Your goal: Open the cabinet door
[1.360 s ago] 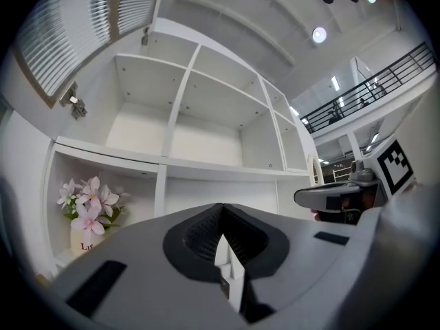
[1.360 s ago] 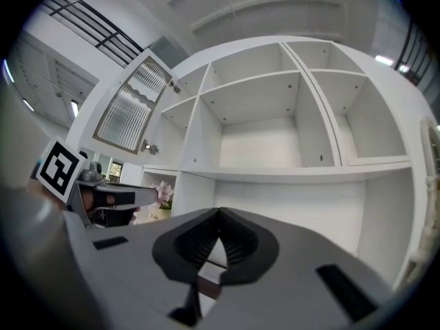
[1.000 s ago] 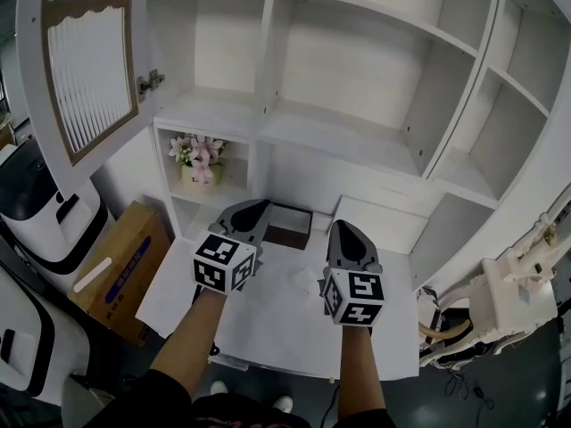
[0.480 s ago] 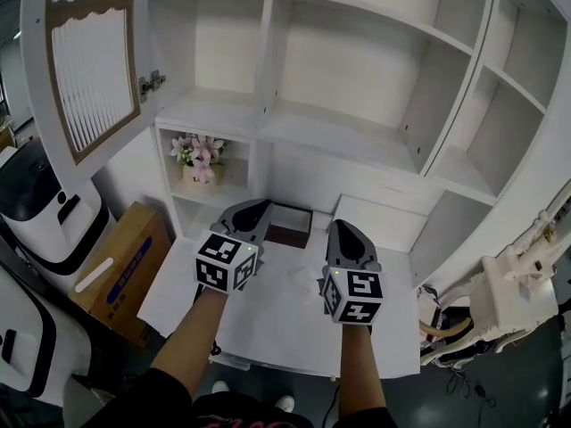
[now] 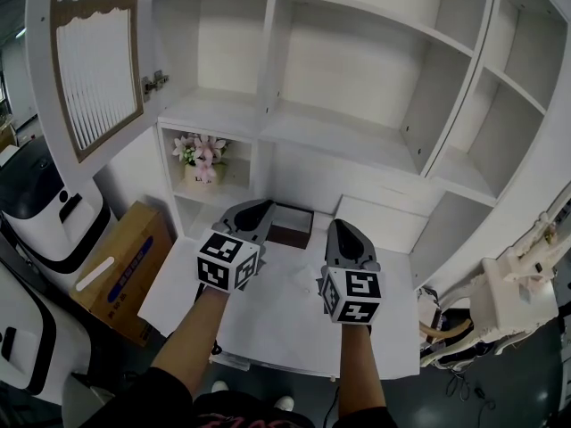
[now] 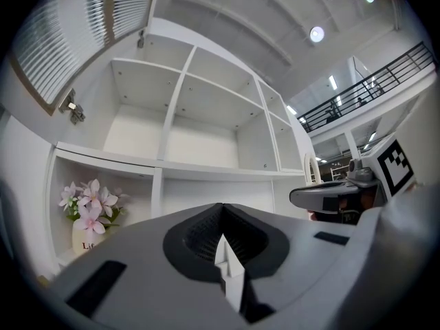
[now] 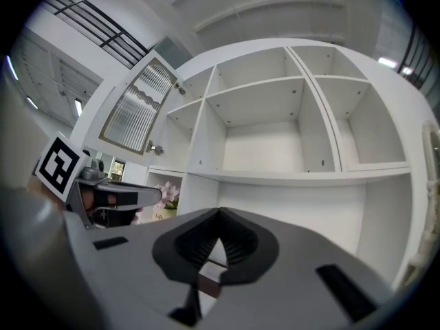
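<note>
Across the top of the head view stands the white cabinet (image 5: 357, 69), its upper compartments bare. At the cabinet's upper left corner the cabinet door (image 5: 94, 69), white-framed with a ribbed pane, hangs swung wide open, clear of the compartments. Before the cabinet's lower shelves lies a white tabletop (image 5: 285, 315). Left of the cabinet, under the open door, sits a white and black machine (image 5: 40, 208), with a cardboard box (image 5: 116, 270) beside it toward the table. Over the tabletop, in front of the cabinet's lower middle, the left gripper (image 5: 254, 210) and the right gripper (image 5: 343, 237) are held side by side and apart, pointing at the cabinet and touching neither door nor shelf; each has its jaws together with nothing between them. In the cabinet's low left niche stands a pot of pink flowers (image 5: 202, 160). At the cabinet's foot, beyond the two grippers, rests what looks like a shallow dark brown box (image 5: 290, 226). A metal hinge (image 5: 153, 82) joins door to cabinet.
</note>
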Available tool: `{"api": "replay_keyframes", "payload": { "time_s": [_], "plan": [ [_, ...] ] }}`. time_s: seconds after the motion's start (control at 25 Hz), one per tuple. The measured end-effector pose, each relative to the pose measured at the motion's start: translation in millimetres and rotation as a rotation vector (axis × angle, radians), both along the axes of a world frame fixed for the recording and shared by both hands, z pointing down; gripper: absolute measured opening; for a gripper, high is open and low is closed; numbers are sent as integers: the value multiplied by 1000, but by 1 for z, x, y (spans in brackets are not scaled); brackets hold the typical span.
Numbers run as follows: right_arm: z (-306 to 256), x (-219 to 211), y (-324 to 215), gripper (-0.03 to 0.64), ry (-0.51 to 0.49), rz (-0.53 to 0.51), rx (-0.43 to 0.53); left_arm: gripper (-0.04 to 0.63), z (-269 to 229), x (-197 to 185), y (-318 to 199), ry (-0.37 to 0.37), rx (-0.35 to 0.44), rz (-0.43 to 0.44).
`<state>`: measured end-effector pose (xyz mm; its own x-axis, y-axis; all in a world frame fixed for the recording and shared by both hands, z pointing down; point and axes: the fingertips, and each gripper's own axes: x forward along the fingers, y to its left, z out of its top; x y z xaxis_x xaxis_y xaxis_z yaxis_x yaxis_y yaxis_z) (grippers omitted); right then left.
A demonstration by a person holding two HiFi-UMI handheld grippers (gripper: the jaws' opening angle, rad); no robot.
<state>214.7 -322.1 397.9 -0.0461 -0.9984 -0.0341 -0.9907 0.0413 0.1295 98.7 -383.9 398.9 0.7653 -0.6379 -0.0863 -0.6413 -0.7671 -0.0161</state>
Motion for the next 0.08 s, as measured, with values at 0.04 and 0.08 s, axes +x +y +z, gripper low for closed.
{"api": "replay_keyframes", "payload": {
  "time_s": [0.04, 0.08],
  "plan": [
    [0, 0, 0, 20, 1, 0, -1, 9, 1, 0, 0, -2, -3, 0],
    [1, -1, 0, 20, 3, 0, -2, 9, 2, 0, 0, -3, -6, 0]
  ]
}}
